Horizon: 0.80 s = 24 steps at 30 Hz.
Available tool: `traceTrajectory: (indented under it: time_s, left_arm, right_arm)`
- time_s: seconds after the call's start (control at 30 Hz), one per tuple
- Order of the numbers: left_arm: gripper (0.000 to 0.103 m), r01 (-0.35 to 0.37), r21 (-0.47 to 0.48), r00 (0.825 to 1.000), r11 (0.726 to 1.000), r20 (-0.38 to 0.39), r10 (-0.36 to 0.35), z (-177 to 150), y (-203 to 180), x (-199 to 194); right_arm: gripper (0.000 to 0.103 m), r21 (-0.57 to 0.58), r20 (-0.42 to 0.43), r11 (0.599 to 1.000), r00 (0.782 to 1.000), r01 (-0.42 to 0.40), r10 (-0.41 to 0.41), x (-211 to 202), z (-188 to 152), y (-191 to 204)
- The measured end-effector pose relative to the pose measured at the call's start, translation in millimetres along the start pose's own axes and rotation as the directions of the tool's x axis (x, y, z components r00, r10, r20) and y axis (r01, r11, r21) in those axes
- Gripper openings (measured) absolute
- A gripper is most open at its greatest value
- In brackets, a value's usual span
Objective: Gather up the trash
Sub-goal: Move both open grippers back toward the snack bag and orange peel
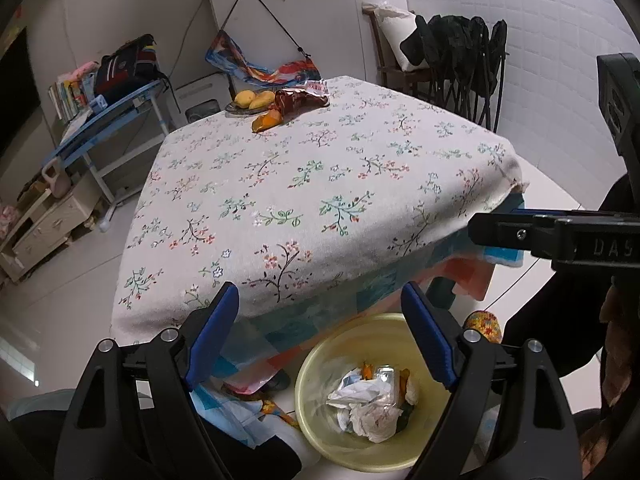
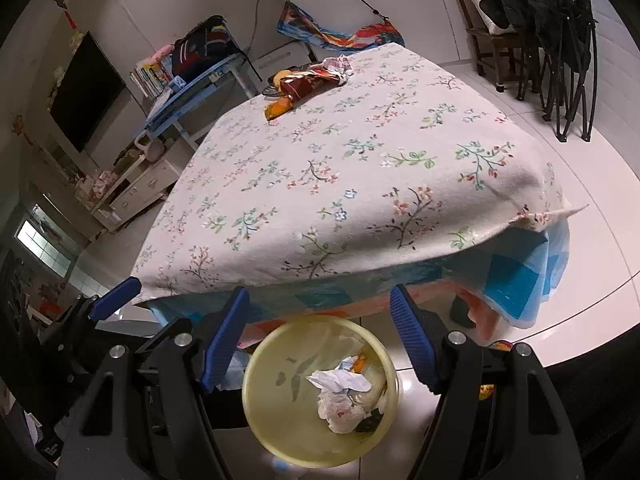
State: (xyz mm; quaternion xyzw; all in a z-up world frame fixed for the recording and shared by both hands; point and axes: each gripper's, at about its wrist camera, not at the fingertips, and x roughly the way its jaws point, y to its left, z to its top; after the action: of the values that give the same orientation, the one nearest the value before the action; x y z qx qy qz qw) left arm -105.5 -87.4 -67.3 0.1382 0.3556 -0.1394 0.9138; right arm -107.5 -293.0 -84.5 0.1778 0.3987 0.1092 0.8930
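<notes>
White floor tiles and a table under a floral tablecloth (image 1: 304, 184) fill both views, and at the table's near edge a yellow bin (image 2: 320, 392) stands on the floor, partly tucked under the cloth's overhang. Crumpled paper and wrappers (image 2: 340, 400) already lie in it. More trash seems to wait at the far end of the table: an orange wrapper (image 1: 267, 121), a red-brown snack bag (image 1: 300, 100) and a crumpled white piece (image 1: 318, 87), beside a plate of yellow fruit (image 1: 250, 100).

Both tools hang over the bin, angled down, probably because it is where drops are made. Left gripper (image 1: 320, 344) and right gripper (image 2: 316, 336) each stand apart with nothing between the pads.

Between bin and remaining trash the cloth lies bare, so a reach across looks unobstructed, though long. Folded black chairs (image 2: 560, 40) stand well apart on the right.
</notes>
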Motion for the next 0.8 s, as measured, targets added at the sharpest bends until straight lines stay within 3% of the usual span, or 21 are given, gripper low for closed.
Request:
traceTrajectory:
  time_s: [0.37,0.6,0.8]
  left_arm:
    - [0.084,-0.019,-0.142,0.999,0.990,0.029,0.024,37.3,44.5,13.6]
    - [0.085,-0.020,-0.202,1.000,0.979,0.009,0.022,70.4,79.4,46.7]
    - [0.085,-0.022,-0.174,1.000,0.985,0.005,0.023,107.6,97.2,83.0]
  right_arm:
    - [0.073,-0.021,0.032,0.997,0.996,-0.079,0.080,15.7,54.2,16.6]
    - [0.073,-0.010,0.029,0.996,0.995,-0.093,0.093,47.3,114.1,13.4]
    - [0.073,0.043,0.007,0.995,0.996,-0.094,0.094,89.0,177.8,6.7]
